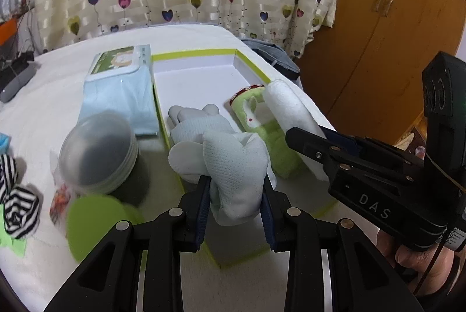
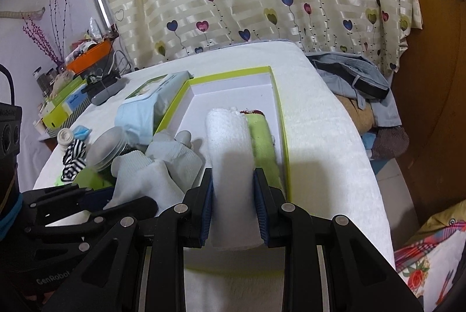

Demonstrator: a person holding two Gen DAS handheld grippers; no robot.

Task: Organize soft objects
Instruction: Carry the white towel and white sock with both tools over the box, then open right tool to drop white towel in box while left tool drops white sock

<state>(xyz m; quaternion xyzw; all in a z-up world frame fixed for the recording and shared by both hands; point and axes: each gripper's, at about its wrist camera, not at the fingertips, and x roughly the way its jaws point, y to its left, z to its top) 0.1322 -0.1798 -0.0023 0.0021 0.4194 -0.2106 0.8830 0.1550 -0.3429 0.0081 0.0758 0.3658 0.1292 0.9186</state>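
A white box with a lime-green rim (image 1: 192,54) (image 2: 279,99) lies open on the white table. My left gripper (image 1: 236,189) is shut on a bundle of pale grey-white socks (image 1: 233,166) (image 2: 163,166), held over the box's near left part. My right gripper (image 2: 233,186) (image 1: 294,134) is shut on a rolled white towel (image 2: 230,143) (image 1: 291,105), which reaches into the box. A rolled green cloth with a rabbit pattern (image 1: 262,122) (image 2: 262,137) lies in the box between the towel and the right wall.
Left of the box lie a light blue packet (image 1: 122,87) (image 2: 145,105), a stack of clear lids (image 1: 99,149) (image 2: 109,146), a lime-green disc (image 1: 93,224) and striped black-and-white socks (image 1: 17,207) (image 2: 74,157). Folded clothes (image 2: 358,82) sit at the far right. A heart-patterned curtain hangs behind.
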